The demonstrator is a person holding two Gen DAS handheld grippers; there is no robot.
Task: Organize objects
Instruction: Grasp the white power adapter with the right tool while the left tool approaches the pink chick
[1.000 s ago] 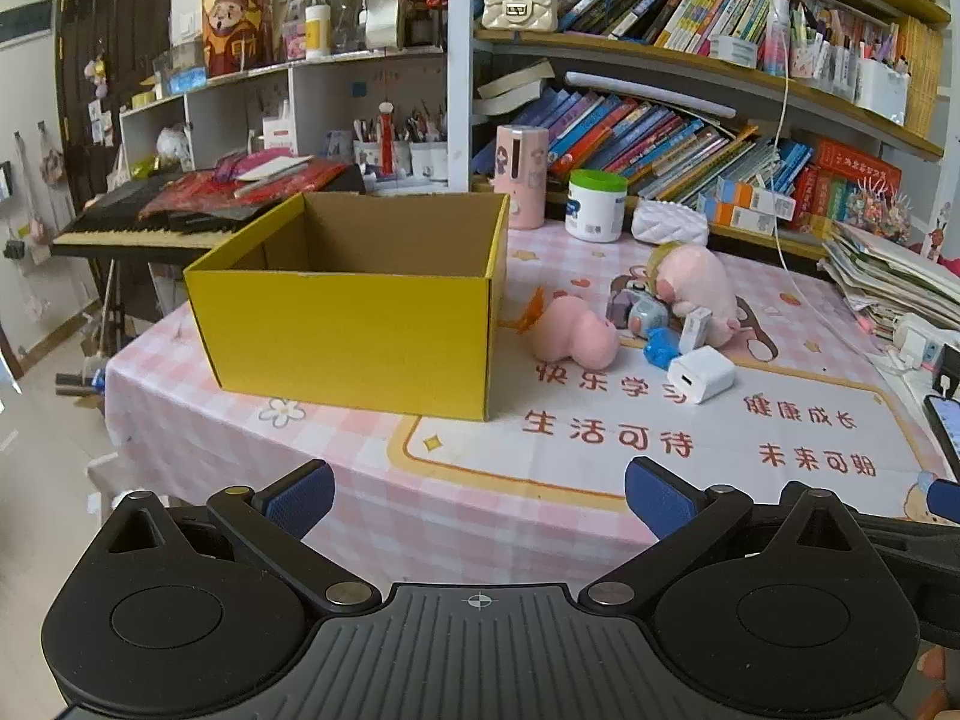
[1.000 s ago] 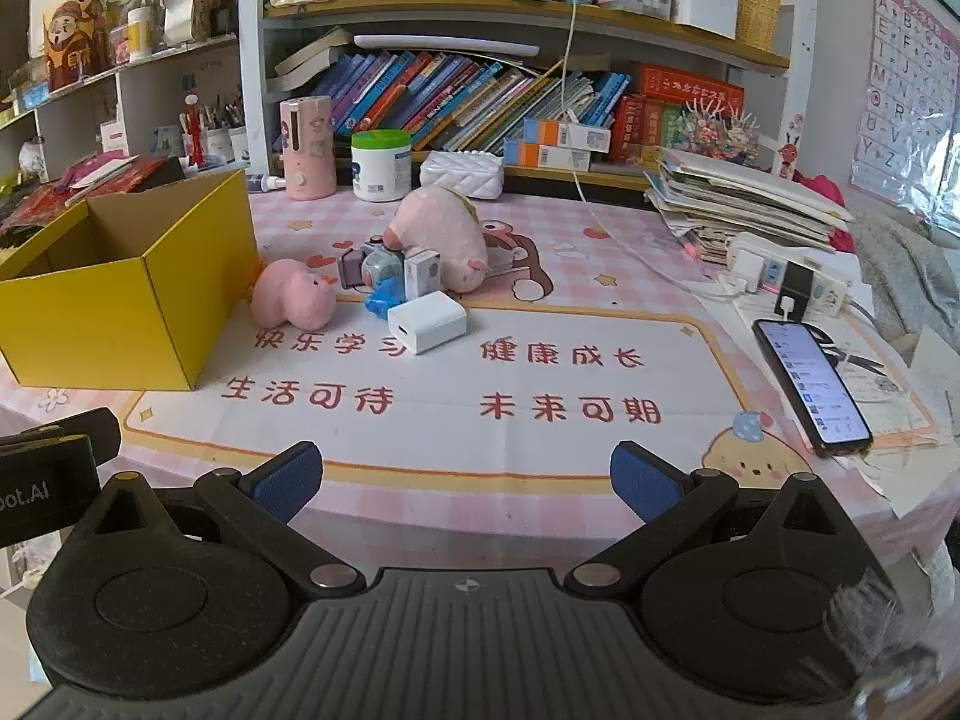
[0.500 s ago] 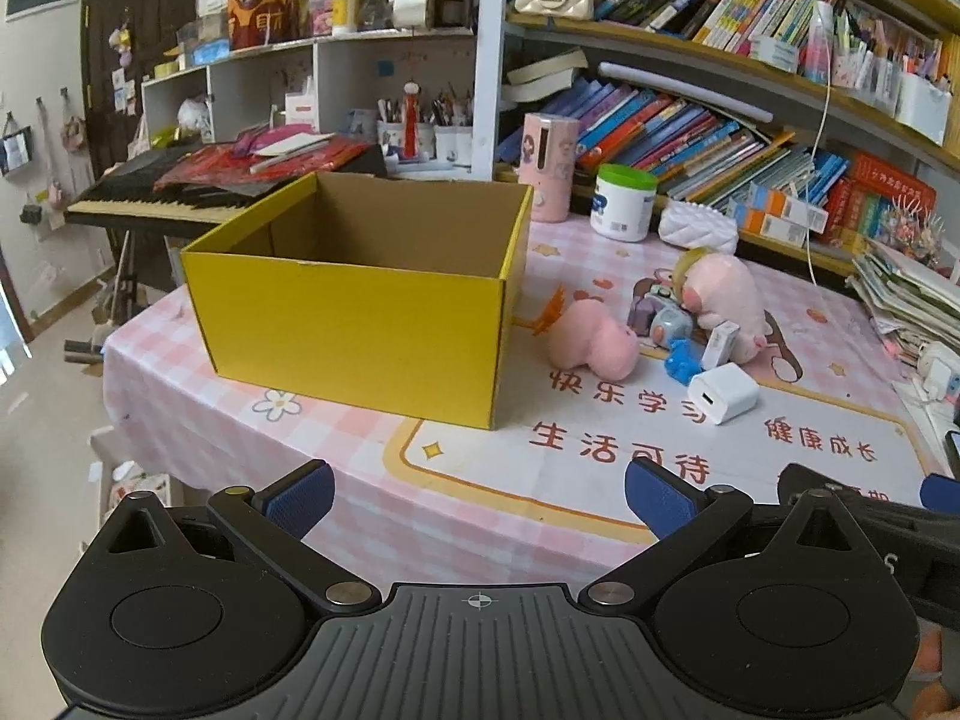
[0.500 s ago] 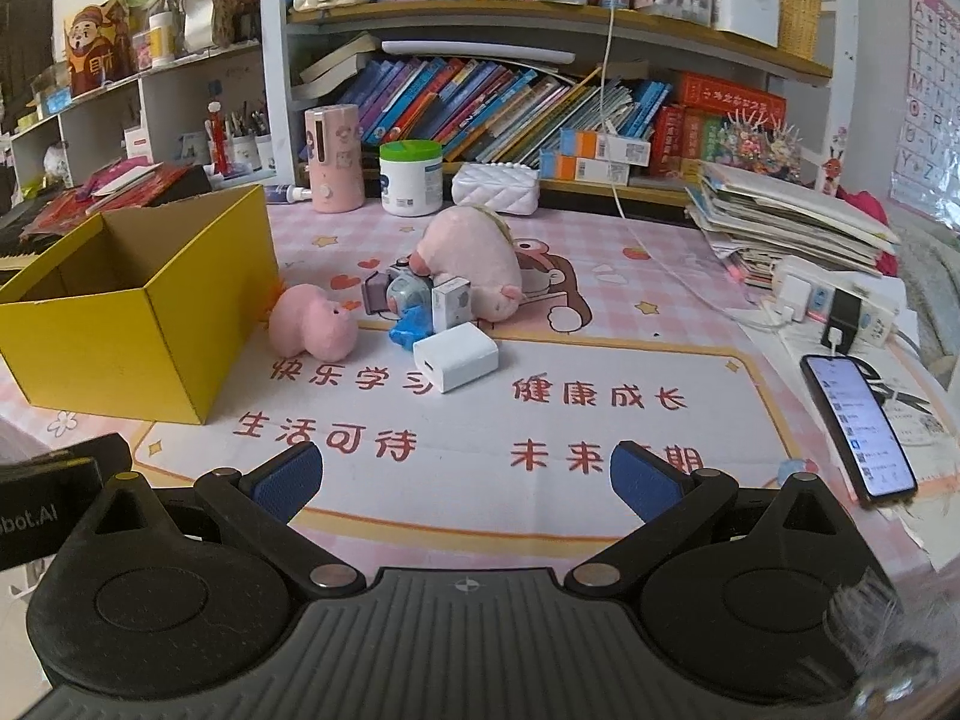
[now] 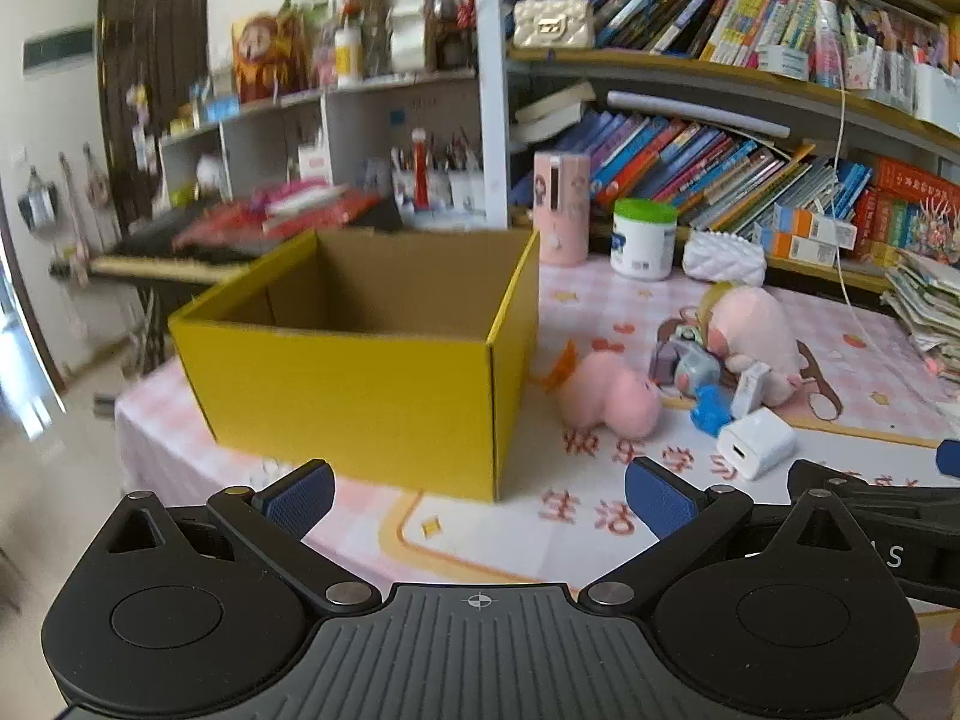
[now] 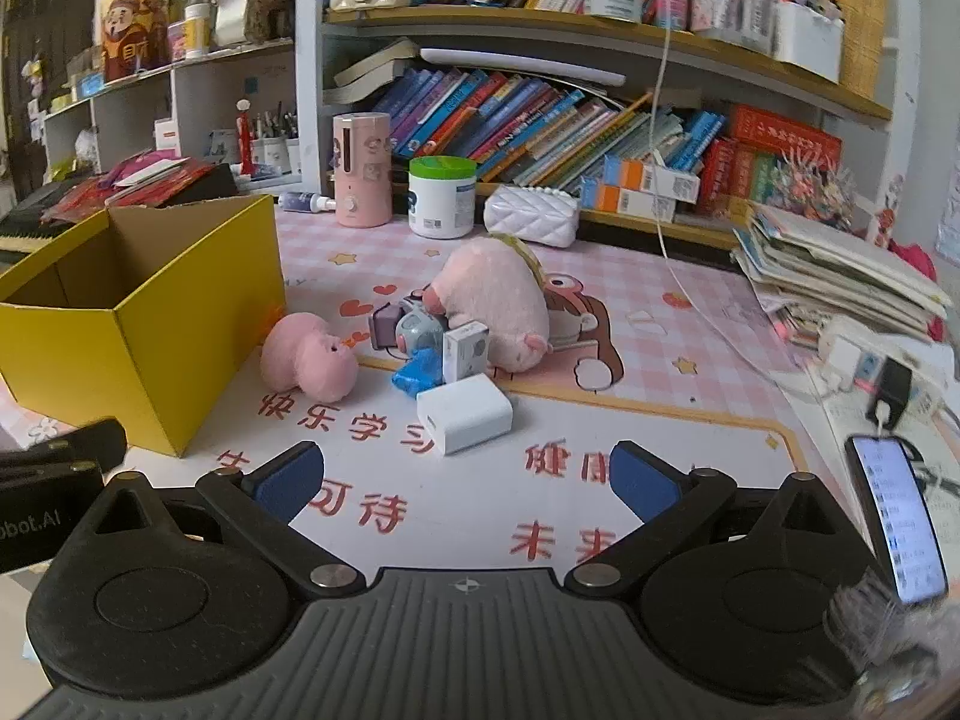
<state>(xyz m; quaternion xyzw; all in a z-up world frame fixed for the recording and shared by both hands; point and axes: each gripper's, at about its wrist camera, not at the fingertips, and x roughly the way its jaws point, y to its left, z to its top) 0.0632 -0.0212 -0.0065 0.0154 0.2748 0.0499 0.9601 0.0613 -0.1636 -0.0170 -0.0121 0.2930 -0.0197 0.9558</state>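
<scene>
An empty yellow cardboard box point(image 5: 360, 384) point(image 6: 144, 330) stands open-topped on the left of the pink table. To its right lies a small pink plush point(image 5: 606, 399) point(image 6: 309, 360). Behind that a bigger pink pig plush point(image 5: 753, 333) point(image 6: 495, 300) leans over a grey-blue toy point(image 6: 411, 327), a small white box point(image 6: 465, 351), a blue crumpled item point(image 6: 414, 375) and a white charger block point(image 5: 756, 443) point(image 6: 465, 414). My left gripper point(image 5: 477, 495) is open, facing the box's near corner. My right gripper point(image 6: 465, 477) is open just short of the charger.
A pink cylinder point(image 6: 362, 168), a green-lidded white jar point(image 6: 441, 195) and a white quilted pouch point(image 6: 531, 216) stand along the back before bookshelves. A phone point(image 6: 897, 522) on a cable, a power strip and stacked papers point(image 6: 840, 270) crowd the right edge. A keyboard lies left, off the table.
Both grippers have moved forward over the table towards the box and the toys, which now look larger. Both stay open. Nothing on the table has shifted.
</scene>
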